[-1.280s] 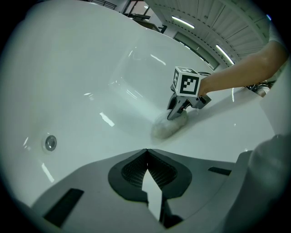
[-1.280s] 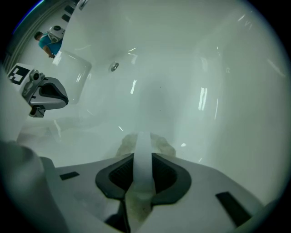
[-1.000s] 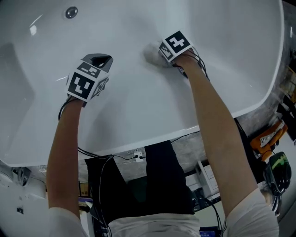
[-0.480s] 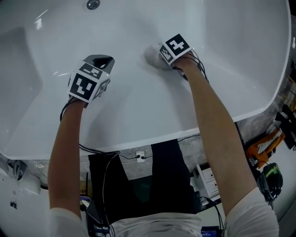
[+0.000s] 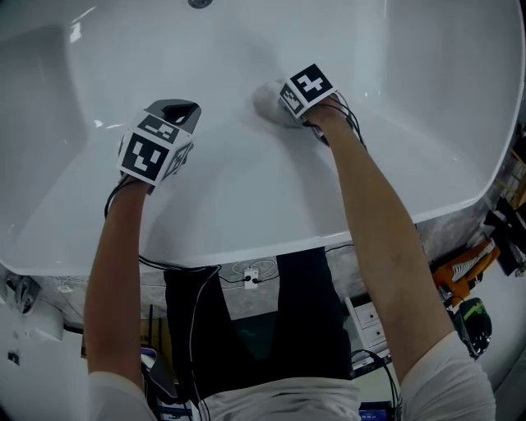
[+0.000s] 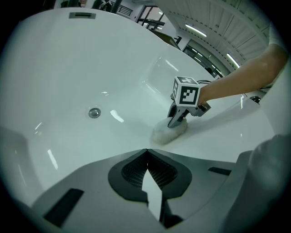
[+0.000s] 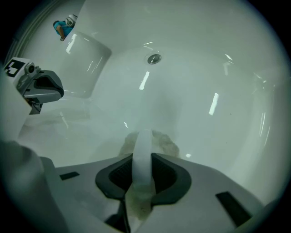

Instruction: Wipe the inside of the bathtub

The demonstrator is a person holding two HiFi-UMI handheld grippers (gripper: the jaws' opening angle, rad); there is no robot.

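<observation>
On the left, the left gripper (image 5: 181, 108) hovered over the sloping inner wall of the white bathtub (image 5: 246, 189), and it carried nothing! In its own view the two jaw tips met, closed together, with only the tub's surface showing past them. The person's left arm (image 5: 119, 271) reached in from the near rim.

Further along, up at the top edge of the head view, sat the round metal drain (image 5: 200, 2), well apart from both grippers.

Now the action: right of centre, a fluffy white wiping pad (image 5: 267, 101) lay pressed on the tub's inside surface, on the curved floor below the drain. The right gripper (image 7: 143, 159) was clamped on it. Its jaws pinched the pad's white strip between them, and the fluffy body spread out just ahead of the tips, touching the tub. From the left gripper view that gripper stood tilted down onto the pad, marker cube on top. The right arm (image 5: 378, 238) stretched across the rim behind it.
</observation>
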